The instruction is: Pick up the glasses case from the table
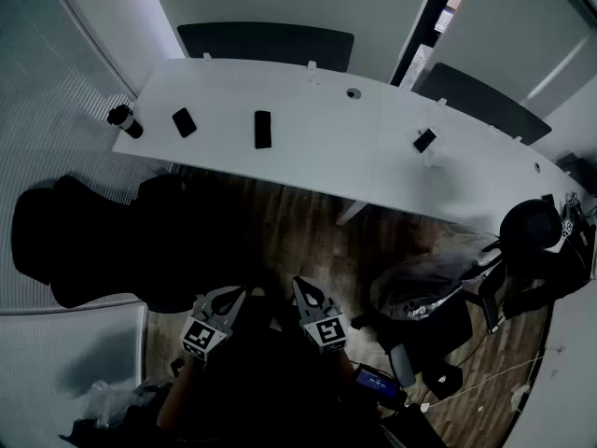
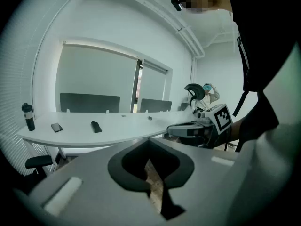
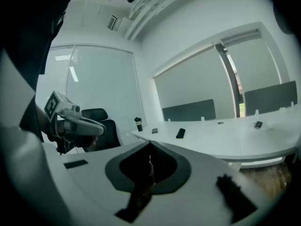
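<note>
Upper left: a black cylindrical drinks bottle with a lighter lid stands upright, and a flat black rectangular phone lies just to its right, the two apart; a second small flat black phone lies well off to the right. Background: one dark grey rectangular divider panel and a second dark grey divider panel stand upright before the pale wall. Foreground: a black upholstered office chair at left and a crumpled silvery-grey bag at right rest on the dark wood-plank floor.
</note>
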